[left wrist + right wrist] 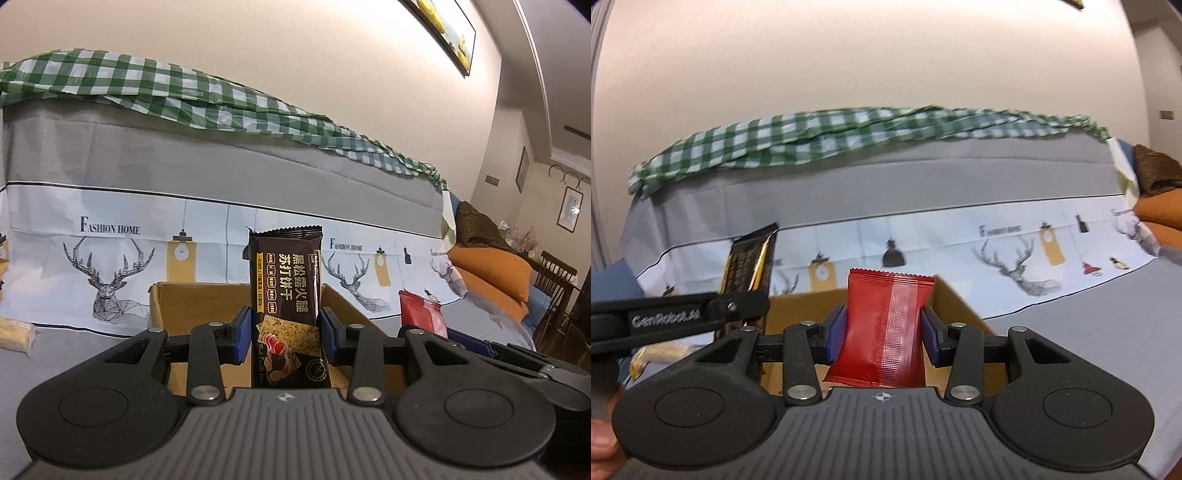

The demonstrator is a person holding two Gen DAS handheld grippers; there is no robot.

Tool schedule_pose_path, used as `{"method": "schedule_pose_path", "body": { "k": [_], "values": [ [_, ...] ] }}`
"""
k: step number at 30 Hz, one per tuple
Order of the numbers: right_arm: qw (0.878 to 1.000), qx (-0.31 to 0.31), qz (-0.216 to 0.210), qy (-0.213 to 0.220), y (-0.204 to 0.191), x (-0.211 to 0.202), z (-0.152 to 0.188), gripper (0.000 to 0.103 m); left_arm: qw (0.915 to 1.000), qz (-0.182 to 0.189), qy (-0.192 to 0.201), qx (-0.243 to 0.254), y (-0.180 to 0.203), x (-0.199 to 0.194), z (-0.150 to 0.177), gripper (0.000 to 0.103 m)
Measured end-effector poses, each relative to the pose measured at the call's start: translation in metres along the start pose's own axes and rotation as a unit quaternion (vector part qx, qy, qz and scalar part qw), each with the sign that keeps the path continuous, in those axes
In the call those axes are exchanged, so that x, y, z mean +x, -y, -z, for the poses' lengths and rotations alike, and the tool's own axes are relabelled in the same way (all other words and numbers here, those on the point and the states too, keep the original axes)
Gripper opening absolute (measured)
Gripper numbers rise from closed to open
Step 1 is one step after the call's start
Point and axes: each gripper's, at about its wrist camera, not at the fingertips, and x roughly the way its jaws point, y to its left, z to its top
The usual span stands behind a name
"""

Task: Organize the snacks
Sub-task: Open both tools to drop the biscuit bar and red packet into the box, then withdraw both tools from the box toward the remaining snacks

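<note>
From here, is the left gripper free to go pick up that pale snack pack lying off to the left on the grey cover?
Probably not yet: the left gripper is shut on the black cracker packet. The path to the pale snack pack looks unobstructed.

The open brown cardboard box [207, 295] stands on the grey sofa seat [74, 350], before the deer-printed backrest cover [110, 258]. A pale wrapped snack [14, 334] lies at the seat's left edge, a green checked cloth [184, 96] atop the backrest.
</note>
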Motion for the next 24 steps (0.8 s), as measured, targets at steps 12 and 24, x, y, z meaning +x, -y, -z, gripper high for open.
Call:
{"method": "schedule_pose_path", "body": {
  "k": [12,24],
  "values": [
    [0.998,0.011,0.057,-0.019,0.002,0.014,0.005,0.081,0.9998,-0.003,0.007,-0.018,-0.008,-0.006,-0.002,0.078],
    [1.000,0.010,0.018,-0.008,-0.035,0.004,0.012,0.063,0.9919,-0.117,-0.002,-0.050,-0.077,-0.030,-0.009,0.031]
  ]
}}
